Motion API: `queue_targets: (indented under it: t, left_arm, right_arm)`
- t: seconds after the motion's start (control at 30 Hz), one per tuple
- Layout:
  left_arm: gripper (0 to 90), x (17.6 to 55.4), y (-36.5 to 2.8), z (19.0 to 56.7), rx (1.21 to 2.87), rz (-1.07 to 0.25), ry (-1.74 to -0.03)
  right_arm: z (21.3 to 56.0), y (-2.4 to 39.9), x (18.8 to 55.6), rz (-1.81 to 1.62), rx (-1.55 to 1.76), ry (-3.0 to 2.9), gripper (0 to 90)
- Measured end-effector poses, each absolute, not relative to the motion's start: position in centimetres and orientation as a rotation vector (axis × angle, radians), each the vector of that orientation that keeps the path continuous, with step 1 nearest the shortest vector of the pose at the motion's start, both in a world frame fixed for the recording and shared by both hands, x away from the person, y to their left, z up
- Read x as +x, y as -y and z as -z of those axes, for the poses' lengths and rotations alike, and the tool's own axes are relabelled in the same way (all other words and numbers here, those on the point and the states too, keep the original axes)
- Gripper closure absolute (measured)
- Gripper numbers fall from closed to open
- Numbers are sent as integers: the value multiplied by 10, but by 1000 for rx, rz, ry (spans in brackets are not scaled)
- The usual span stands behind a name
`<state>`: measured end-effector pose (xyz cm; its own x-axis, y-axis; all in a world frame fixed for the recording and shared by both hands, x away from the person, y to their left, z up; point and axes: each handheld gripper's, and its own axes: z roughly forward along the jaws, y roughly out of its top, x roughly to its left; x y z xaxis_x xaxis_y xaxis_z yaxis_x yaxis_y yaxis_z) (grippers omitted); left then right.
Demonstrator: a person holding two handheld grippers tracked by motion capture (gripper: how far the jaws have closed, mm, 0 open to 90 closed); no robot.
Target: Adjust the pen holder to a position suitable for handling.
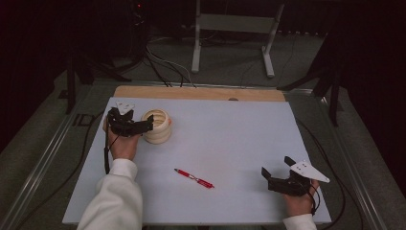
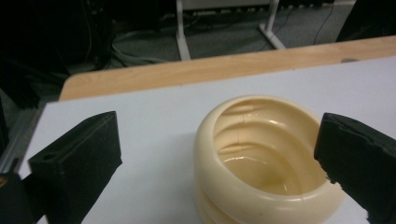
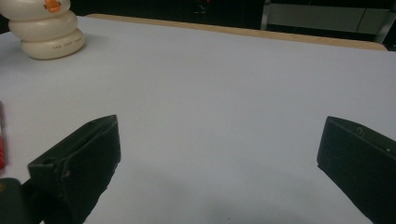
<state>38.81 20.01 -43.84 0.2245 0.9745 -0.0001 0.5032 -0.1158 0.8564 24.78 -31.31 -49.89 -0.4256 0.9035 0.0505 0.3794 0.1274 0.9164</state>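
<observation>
On the bench (image 1: 230,139), a pale grey-white sheet w/ a wooden strip along the far edge, we note a cream ribbed cup (image 1: 157,125) standing upright at the far left, mouth open to the top. From the left gripper view we see its inside is hollow w/ stepped rings and a glossy bottom; the cup (image 2: 261,158) sits between the two black jaws but off-centre, its rim touching or just short of the right-hand jaw, we cannot tell which, while the other jaw stands well apart from it. We record the left gripper (image 1: 139,125) as spread wide, held by the person's left hand (image 1: 123,143), white sleeve (image 1: 115,196) entering from the bottom edge. Approx. mid-bench, nearer the person, a red pen (image 1: 194,178) lies flat, angled, w/ a silver band at its middle; nothing touches it. At the near right corner we find the right gripper (image 1: 276,168) held low over the bench by the right hand (image 1: 299,201), jaws spread wide, nothing between them but bare bench surface. From the right gripper view the cup (image 3: 44,28) shows at upper left, three stacked bulges, small orange mark near its top, and a sliver of the pen (image 3: 2,140) at the left edge. Beyond the bench: dark floor, cables, a white metal frame (image 1: 234,28).
</observation>
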Motion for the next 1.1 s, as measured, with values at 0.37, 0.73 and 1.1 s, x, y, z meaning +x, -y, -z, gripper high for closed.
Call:
queue_targets:
  t: [0.37, 0.73, 1.1]
  left_arm:
    - [161, 409, -198, 453, 1780, -684, -1509]
    - [468, 419, -192, 465, 1762, -580, -1568]
    - [737, 420, -189, 464, 1718, -540, -1594]
  right_arm:
    - [499, 314, 248, -1272, 1241, -1876, 1]
    - [499, 315, 248, -1280, 1247, -1871, 1]
    - [500, 315, 249, -1279, 1250, -1882, 1]
